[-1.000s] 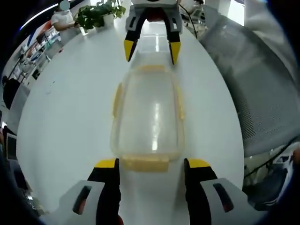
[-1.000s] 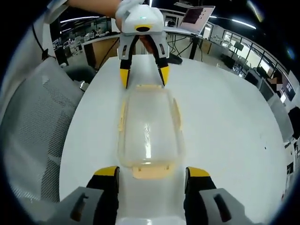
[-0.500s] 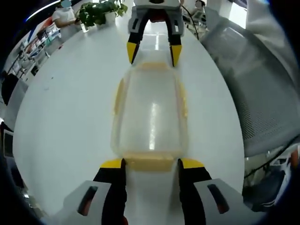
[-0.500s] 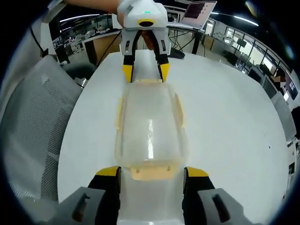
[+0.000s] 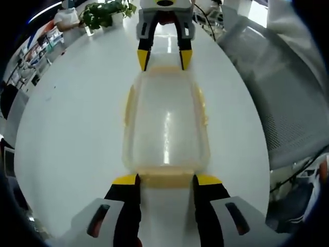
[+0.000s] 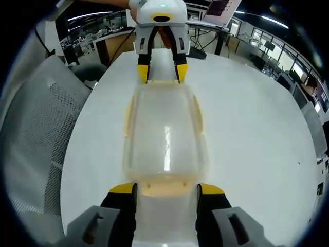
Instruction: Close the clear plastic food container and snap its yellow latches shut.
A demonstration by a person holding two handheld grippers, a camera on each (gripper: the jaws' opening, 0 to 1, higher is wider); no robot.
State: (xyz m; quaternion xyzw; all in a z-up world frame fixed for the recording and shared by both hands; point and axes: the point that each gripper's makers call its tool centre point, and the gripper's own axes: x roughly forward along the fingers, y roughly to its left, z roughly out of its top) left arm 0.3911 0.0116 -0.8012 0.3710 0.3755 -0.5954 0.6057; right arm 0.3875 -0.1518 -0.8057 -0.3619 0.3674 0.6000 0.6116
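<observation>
A clear plastic container (image 5: 165, 123) with its lid on lies lengthwise on the white table (image 5: 72, 134). Pale yellow latches run along its sides and ends. My left gripper (image 5: 167, 180) is open, its yellow-tipped jaws closely straddling the near end latch (image 5: 165, 177). My right gripper (image 5: 163, 59) faces it at the far end. In the right gripper view the same container (image 6: 164, 134) lies ahead. The right gripper (image 6: 167, 189) is open around its near end latch (image 6: 165, 186). The left gripper (image 6: 162, 73) stands at the far end latch, held by a person's hand.
A grey mesh chair (image 5: 277, 98) stands by the table's long edge, and shows again (image 6: 36, 139) in the right gripper view. A potted plant (image 5: 105, 13) sits at the table's far end. A laptop (image 6: 221, 7) and office desks lie beyond the table.
Both grippers have moved in toward the container's ends and their jaws have narrowed, so each now straddles an end latch closely. The container has stayed in place.
</observation>
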